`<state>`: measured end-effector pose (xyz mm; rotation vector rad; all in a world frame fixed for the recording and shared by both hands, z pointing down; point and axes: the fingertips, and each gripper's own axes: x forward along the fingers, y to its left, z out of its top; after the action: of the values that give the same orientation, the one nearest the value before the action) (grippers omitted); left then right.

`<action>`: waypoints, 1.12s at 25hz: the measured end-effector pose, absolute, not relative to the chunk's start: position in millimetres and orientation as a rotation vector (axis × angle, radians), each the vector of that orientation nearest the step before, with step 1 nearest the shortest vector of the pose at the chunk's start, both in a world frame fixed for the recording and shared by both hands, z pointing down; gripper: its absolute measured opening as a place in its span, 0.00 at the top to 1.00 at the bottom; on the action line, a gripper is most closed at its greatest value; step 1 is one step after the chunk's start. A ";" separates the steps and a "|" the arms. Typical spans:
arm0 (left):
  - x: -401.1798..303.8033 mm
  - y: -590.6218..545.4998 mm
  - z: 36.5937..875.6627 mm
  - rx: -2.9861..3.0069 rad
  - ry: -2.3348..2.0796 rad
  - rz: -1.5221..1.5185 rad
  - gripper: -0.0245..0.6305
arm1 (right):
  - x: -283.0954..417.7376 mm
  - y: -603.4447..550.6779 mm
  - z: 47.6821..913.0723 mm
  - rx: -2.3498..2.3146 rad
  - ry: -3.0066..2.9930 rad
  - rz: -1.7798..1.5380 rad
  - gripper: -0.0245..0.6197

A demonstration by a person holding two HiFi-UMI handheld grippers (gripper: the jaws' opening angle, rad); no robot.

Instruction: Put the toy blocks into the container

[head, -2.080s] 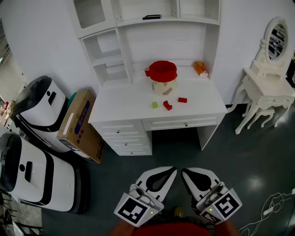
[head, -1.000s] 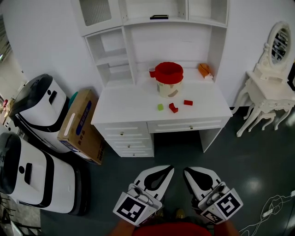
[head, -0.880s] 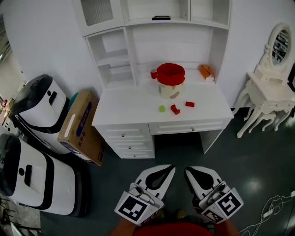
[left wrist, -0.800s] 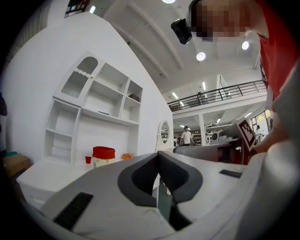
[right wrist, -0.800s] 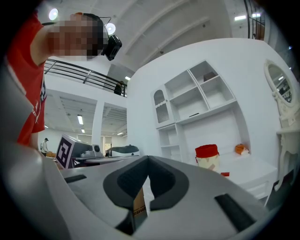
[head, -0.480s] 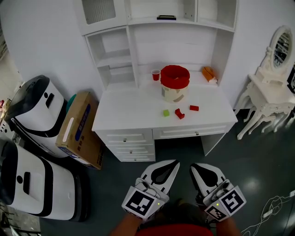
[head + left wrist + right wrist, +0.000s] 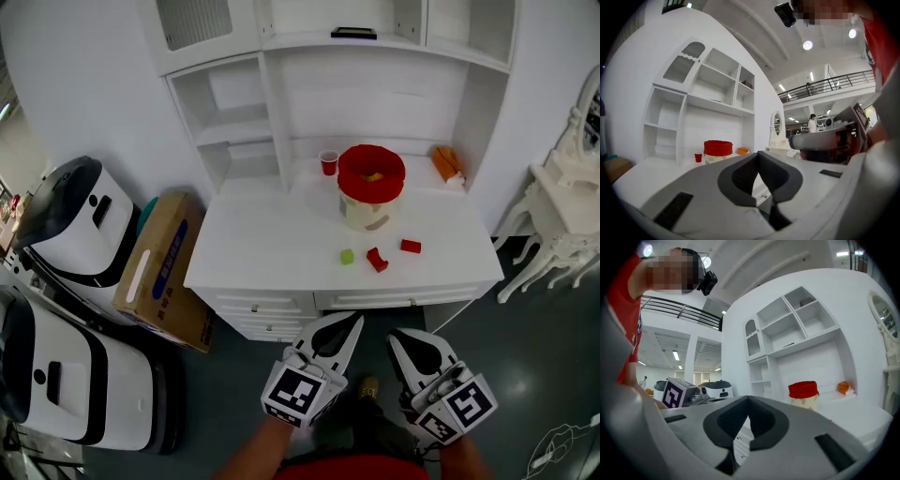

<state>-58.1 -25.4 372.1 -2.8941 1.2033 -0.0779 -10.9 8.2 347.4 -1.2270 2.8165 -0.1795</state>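
Three toy blocks lie on the white desk: a green one, a red one and a flat red one. Behind them stands the container, a beige tub with a red rim; something yellow shows inside. It also appears far off as the container and the container. My left gripper and right gripper hang side by side below the desk's front edge, short of the blocks. Both are shut with nothing between their jaws.
A small red cup and an orange object sit at the back of the desk under white shelves. A cardboard box and two white machines stand to the left, a white dressing table to the right.
The desk has drawn nearer and larger in the head view, and both grippers have come forward with it, staying shut and side by side.
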 end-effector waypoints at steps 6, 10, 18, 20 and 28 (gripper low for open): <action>-45.8 -101.2 391.5 -2.872 1.300 -0.163 0.91 | 8.0 -72.4 360.4 -1.164 2.892 -0.185 0.94; -40.3 -142.8 407.9 -2.845 1.385 -0.213 0.92 | 18.2 -113.0 369.5 -1.096 2.932 -0.199 0.94; -47.6 -214.4 464.1 -2.813 1.412 -0.566 0.88 | 27.2 -167.1 379.8 -1.027 2.954 -0.269 0.94; -49.3 -226.0 480.9 -2.807 1.376 -0.685 0.83 | 27.3 -173.2 384.1 -1.027 2.960 -0.285 0.94; -56.2 -260.2 551.6 -2.791 1.172 -1.134 0.67 | 29.8 -198.0 394.1 -1.119 2.947 -0.330 0.94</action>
<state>-56.2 -260.2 551.6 -2.7908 1.1717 -1.1339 29.8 -198.0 394.1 -1.1189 2.9470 -0.3301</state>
